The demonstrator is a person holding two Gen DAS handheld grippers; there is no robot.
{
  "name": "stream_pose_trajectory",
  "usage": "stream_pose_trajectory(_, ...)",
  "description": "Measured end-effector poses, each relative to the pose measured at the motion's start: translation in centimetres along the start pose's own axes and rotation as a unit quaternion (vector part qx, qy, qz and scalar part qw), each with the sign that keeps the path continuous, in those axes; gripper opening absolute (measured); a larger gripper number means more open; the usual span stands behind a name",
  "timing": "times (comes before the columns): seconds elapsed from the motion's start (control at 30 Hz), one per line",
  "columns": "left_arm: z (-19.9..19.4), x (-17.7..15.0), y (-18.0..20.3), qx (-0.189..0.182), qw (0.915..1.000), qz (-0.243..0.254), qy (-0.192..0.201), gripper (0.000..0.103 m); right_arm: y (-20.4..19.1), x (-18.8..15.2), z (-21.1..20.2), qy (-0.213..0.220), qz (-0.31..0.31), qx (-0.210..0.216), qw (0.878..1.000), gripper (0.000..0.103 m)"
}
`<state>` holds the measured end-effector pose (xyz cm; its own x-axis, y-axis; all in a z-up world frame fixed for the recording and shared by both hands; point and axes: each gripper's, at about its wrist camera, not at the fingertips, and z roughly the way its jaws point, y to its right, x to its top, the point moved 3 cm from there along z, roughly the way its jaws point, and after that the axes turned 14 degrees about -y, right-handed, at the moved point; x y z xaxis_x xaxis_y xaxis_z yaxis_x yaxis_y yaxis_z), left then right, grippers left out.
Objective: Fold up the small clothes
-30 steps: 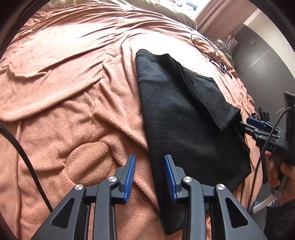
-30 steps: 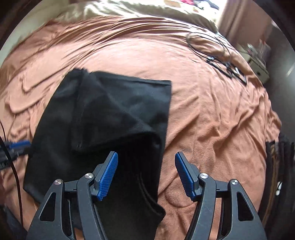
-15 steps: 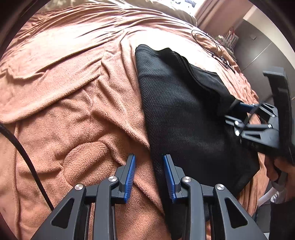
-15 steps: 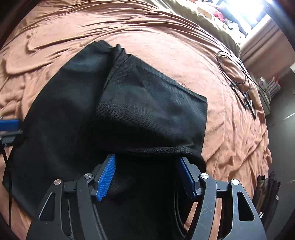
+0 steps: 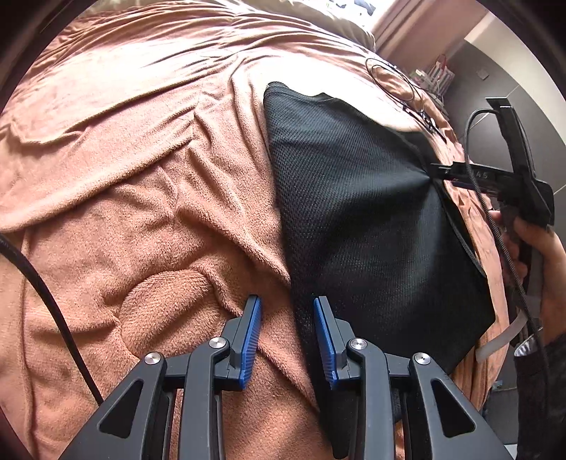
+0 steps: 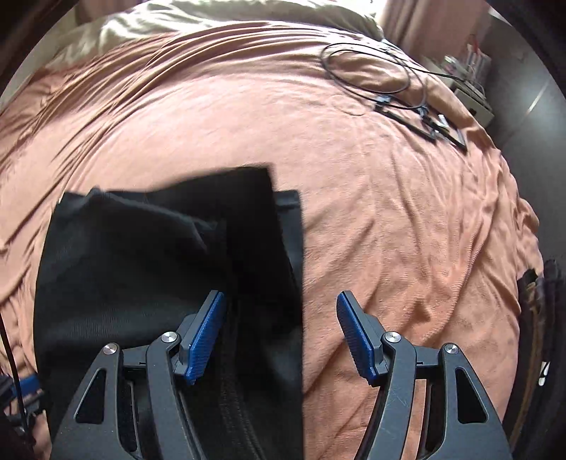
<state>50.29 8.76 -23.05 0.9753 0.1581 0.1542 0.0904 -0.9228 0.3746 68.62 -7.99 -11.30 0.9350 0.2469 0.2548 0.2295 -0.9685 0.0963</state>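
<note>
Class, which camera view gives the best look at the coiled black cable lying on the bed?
The right wrist view: the coiled black cable lies whole on the blanket with its connectors visible. The left wrist view shows the same cable smaller, squeezed near the far edge.

Black garment [image 6: 141, 269] on pink blanket [image 6: 389, 219]

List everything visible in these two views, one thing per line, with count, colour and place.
garment: one, black mesh, lying partly folded on the blanket.
blanket: one, salmon-pink, wrinkled, covering the bed.
pale bedding: one, cream, at the far end of the bed.
cable: one, black, coiled on the far right of the blanket, with small black parts beside it.
left gripper: one, black with blue pads, open, at the garment's near left edge.
right gripper: one, black with blue pads, open, over the garment's right edge.
hand: one, holding the right gripper's handle.
</note>
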Motion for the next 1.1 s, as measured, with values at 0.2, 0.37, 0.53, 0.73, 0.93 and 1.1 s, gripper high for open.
stream_pose_trajectory(0.2,-0.3,0.0,-0.2,-0.004,1.0000,-0.008,-0.001,0.034,2.1,-1.1,-0.6,-0.001,0.016,0.025,1.000,0.064)
stream_pose_trajectory(0.37,-0.8,-0.7,-0.2,-0.018,0.9997,-0.019,-0.004,0.034,3.0,-3.5,-1.4,-0.007,-0.004,0.066,0.998,0.064)
stream_pose_trajectory(0.53,-1.2,-1.7,0.1,-0.023,0.9995,-0.020,-0.013,0.035,4.6,-6.5,-2.3,-0.013,0.002,0.111,0.994,0.064)
stream_pose_trajectory(0.73,-1.3,-3.3,0.3,-0.032,0.9989,-0.024,-0.025,0.036,5.7,-10.9,-4.4,-0.011,0.017,0.145,0.989,0.063)
stream_pose_trajectory(0.93,-1.3,-4.9,0.7,-0.047,0.9979,-0.028,-0.035,0.037,6.6,-14.5,-4.7,-0.014,0.034,0.172,0.984,0.042)
stream_pose_trajectory(1.1,-1.4,-5.9,1.0,-0.052,0.9977,-0.026,-0.034,0.042,7.2,-17.3,-4.7,-0.011,0.053,0.194,0.979,0.028)
